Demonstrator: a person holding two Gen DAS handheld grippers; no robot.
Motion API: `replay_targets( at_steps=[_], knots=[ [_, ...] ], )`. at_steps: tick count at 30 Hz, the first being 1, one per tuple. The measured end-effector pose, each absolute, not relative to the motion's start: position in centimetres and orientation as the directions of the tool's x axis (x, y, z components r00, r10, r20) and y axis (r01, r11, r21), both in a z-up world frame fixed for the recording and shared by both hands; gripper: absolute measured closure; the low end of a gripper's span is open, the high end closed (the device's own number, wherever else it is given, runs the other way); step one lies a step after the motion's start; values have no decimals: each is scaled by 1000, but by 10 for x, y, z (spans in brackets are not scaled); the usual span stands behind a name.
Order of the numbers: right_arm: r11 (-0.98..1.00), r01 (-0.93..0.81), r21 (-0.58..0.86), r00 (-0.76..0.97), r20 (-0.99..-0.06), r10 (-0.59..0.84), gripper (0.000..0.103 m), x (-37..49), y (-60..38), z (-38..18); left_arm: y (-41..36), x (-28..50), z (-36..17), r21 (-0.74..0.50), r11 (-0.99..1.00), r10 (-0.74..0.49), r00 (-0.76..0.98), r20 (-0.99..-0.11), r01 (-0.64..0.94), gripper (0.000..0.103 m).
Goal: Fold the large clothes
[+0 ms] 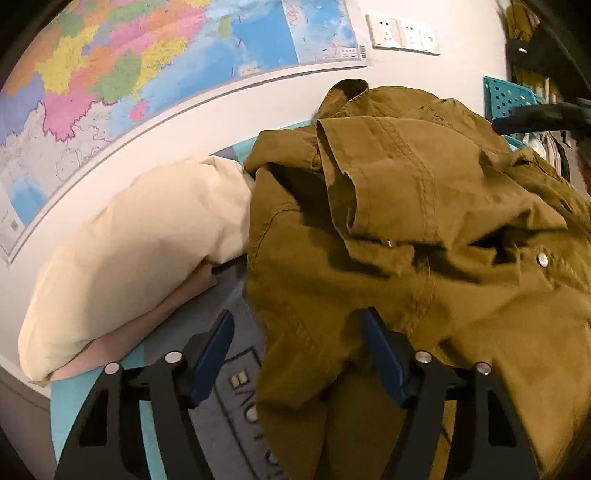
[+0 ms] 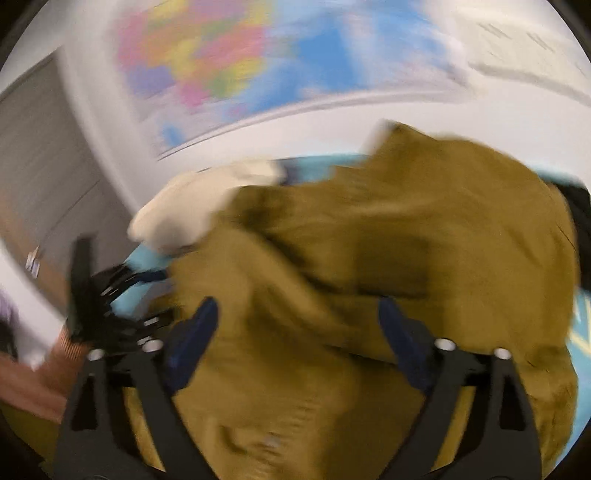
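Printed lettering is showing on the grey and teal mat (image 1: 236, 402) between the left gripper's (image 1: 297, 354) fingers, but it is lying upside down to the camera and partly covered, so it is not reading as whole words. A large coloured map (image 1: 147, 62) is hanging on the wall behind, its place names too small to make out, and white wall sockets (image 1: 400, 33) are sitting just beside its right edge.

Along the mat's left edge, a cream pillow (image 1: 136, 251) is resting on a folded pinkish cloth (image 1: 147, 325), and the pillow's right end is touching the olive jacket (image 1: 424, 206). The jacket is lying crumpled over the middle and right of the mat, with a metal snap (image 1: 542, 259) showing near its right side. A teal perforated basket (image 1: 511, 98) is standing at the far right corner.

The left gripper's fingers are standing well apart. The left blue pad (image 1: 212, 354) is hovering over bare mat, while the right pad (image 1: 384, 354) is sitting against the jacket's near fold; loose cloth is hanging between them, and nothing is being pinched.

The right wrist view is badly blurred. There the right gripper's (image 2: 299, 332) fingers are spread wide, with the jacket (image 2: 406, 236) bunched between and beyond them, and the pads are not pressing on it. The left gripper (image 2: 110, 295) is appearing as a dark shape at that view's left, beside the pillow (image 2: 192, 210).
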State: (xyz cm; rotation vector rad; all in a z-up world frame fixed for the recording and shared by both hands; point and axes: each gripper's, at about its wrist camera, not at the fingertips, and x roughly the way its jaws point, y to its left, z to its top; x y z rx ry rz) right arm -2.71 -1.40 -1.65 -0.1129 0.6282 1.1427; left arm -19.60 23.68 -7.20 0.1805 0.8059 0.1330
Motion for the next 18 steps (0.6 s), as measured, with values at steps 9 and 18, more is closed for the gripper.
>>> replay_targets(
  at_steps=[9,18],
  knots=[
    [385,-905,-179,404,-647,647,59,-64,73,-56,256,-191,-79,148,981,196,646,-738,-129,48],
    [488,-726,485,368,-326,871,82,32,-95,-16,272,-189,-60,173,972,236,656,-717,-160,49]
  ],
)
